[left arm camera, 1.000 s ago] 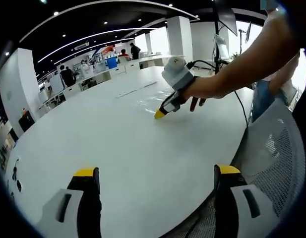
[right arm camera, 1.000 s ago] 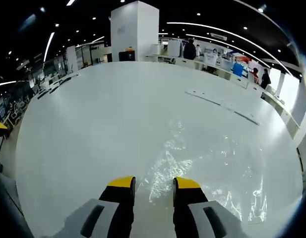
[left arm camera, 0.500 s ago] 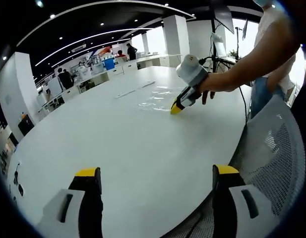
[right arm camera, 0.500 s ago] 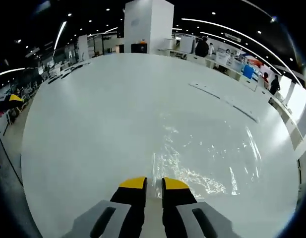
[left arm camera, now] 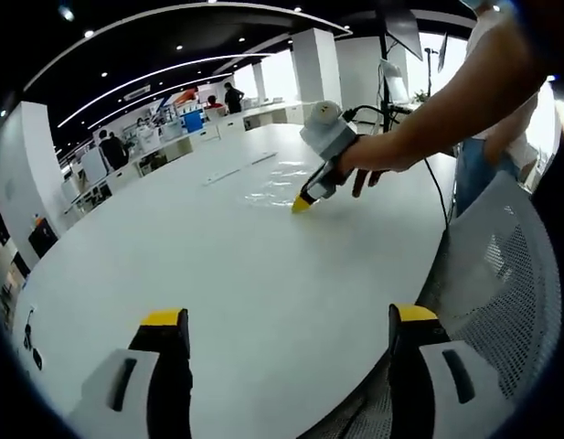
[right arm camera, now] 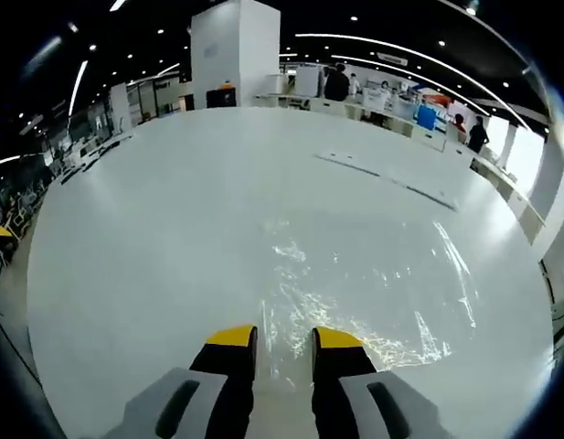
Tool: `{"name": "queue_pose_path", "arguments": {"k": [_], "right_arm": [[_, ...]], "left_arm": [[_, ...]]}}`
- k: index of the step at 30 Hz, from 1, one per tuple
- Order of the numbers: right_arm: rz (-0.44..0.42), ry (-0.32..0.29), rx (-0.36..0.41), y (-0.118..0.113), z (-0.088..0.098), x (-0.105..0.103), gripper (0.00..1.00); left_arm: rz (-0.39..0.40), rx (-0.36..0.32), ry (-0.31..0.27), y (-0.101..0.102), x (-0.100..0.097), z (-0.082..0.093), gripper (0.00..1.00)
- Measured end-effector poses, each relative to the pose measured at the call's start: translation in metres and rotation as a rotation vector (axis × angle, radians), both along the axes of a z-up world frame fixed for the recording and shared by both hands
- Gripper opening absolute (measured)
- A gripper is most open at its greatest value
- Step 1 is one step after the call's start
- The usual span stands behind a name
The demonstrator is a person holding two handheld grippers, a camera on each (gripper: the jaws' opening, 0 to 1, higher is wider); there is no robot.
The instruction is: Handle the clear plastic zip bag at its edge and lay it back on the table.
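Open-plan office around a broad white table

A white table (left arm camera: pixel 263 274) spans the foreground, a grey mesh chair (left arm camera: pixel 501 274) at its edge. White pillars (right arm camera: pixel 234 55) rise behind it, people (right arm camera: pixel 336 84) stand among distant desks, and a long flat strip (right arm camera: pixel 391 178) lies on the tabletop.

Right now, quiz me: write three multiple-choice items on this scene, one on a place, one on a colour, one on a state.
1. Where does the clear plastic zip bag lie?
A. on the mesh chair
B. flat on the white table
C. on the floor

2. What colour are the tips of the right gripper?
A. yellow
B. red
C. blue

3. How do the fingers of the left gripper stand?
A. shut on the bag
B. shut on a cable
C. wide apart, holding nothing

Answers: 1 B, the bag lies spread on the white table. 2 A, both fingers end in yellow caps. 3 C, bare table shows between them.
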State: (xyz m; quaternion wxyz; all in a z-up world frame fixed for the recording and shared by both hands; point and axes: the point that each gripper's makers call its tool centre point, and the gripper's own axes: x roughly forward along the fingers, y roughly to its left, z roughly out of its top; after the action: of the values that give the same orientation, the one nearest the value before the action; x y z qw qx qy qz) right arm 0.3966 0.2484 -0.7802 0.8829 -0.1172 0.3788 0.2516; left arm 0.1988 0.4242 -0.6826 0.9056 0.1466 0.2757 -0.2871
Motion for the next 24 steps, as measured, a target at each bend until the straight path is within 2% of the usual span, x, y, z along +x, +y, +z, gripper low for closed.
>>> {"name": "queue_pose_path", "arguments": {"k": [2,4,5,12,14,17,24], "right_arm": [[0.011,0.000,0.000,-0.001,-0.001,0.000,0.14],[0.029,0.006,-0.011,-0.003,-0.001,-0.003,0.01],[0.043,0.000,-0.018,-0.003,0.000,-0.005,0.00],[0.097,0.034,-0.027,-0.009,0.001,-0.011,0.00],[0.186,0.008,-0.077,-0.010,0.004,-0.017,0.00],[0.269,-0.026,-0.094,-0.006,0.011,-0.023,0.00],[0.338,-0.060,-0.092,-0.009,0.023,-0.025,0.00]], "left_arm": [[-0.001,0.000,0.000,-0.001,0.000,0.000,0.88],[-0.007,0.008,0.002,-0.002,-0.001,-0.001,0.87],[-0.011,0.012,0.001,-0.003,-0.001,-0.001,0.87],[-0.017,0.006,-0.006,-0.007,0.001,0.002,0.86],[-0.024,0.008,-0.005,-0.008,0.000,0.002,0.85],[-0.032,0.016,-0.008,-0.009,0.000,0.003,0.84],[-0.052,0.038,-0.009,-0.009,0.001,0.004,0.84]]}}
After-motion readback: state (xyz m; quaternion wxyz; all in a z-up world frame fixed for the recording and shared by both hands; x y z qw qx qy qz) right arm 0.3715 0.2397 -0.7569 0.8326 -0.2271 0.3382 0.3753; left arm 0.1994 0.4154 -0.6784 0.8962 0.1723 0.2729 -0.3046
